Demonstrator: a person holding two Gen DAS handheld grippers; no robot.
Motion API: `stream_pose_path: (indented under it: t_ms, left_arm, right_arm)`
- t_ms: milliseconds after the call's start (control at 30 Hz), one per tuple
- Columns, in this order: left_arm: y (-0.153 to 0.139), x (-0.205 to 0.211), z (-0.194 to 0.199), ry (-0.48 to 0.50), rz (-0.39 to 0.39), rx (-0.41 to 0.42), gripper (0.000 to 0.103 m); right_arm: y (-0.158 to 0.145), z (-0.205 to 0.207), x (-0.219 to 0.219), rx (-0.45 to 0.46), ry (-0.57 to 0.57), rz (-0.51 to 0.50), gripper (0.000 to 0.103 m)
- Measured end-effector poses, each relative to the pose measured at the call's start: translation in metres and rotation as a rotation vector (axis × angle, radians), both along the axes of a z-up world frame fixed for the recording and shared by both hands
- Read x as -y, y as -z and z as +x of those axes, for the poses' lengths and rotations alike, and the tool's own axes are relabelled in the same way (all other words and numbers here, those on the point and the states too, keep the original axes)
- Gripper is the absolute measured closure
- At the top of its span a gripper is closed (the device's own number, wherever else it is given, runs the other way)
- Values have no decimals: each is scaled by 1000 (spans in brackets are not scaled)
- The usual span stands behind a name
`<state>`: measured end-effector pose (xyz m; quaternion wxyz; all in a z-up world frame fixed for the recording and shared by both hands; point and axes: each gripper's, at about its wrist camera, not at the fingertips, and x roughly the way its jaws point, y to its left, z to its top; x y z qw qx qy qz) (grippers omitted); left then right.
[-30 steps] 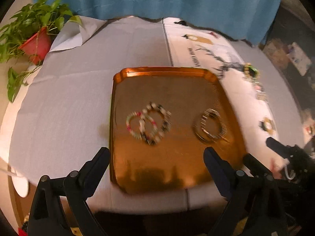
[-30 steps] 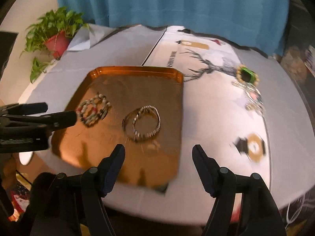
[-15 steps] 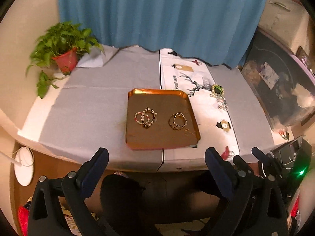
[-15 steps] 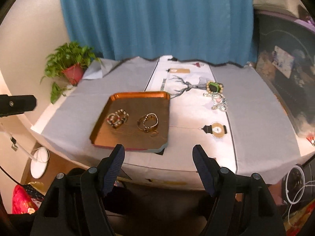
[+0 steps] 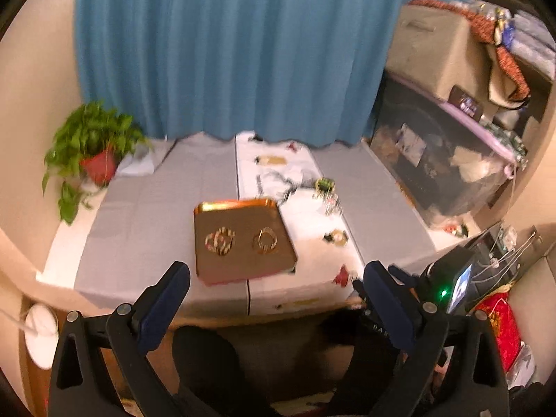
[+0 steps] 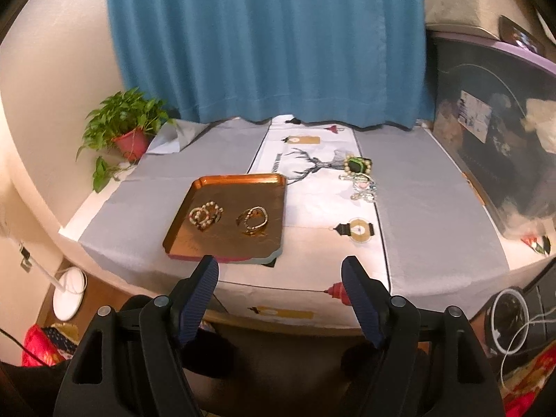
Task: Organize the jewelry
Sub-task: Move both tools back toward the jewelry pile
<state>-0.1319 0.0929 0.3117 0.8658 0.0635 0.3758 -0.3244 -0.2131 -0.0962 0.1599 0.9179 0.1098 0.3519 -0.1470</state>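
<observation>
Copper tray [image 6: 180, 239] near table's front edge holds two bracelet groups: beaded bracelets [image 6: 205, 215] left, gold bangles [image 6: 252, 221] right. More jewelry [image 6: 359, 177] sits loose on the deer table runner [image 6: 312, 187], so sorting looks partly done. Left gripper [image 5: 276, 304] jaws opening, nothing between; right gripper [image 6: 279, 299] apart, empty. Potted plant [image 6: 130, 132] at far left corner, nothing blocking.
</observation>
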Motion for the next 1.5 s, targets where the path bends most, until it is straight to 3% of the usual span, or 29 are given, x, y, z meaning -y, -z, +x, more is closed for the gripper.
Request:
stream_pose_path:
  t_ms: [133, 267, 700, 833, 1033, 1267, 1500]
  left_arm:
    - [0, 0, 10, -17, -10, -30, 2]
    - [-2, -1, 13, -40, -30, -6, 2]
    - [16, 31, 31, -18, -25, -25, 1]
    - [49, 55, 60, -24, -19, -121, 1]
    - [124, 132, 120, -36, 143, -165, 1]
    - [196, 222, 186, -14, 153, -199, 1]
    - [251, 296, 237, -19, 215, -199, 1]
  right_arm:
    - [-1, -4, 9, 1, 22, -5, 29]
    - [-3, -5, 18, 6, 35, 3, 29]
    - [6, -3, 43, 10, 83, 11, 28]
    - [18, 3, 67, 12, 124, 6, 27]
    - [51, 33, 134, 0, 220, -22, 25]
    - [119, 117, 235, -78, 237, 23, 25]
    - [181, 189, 279, -157, 218, 23, 25]
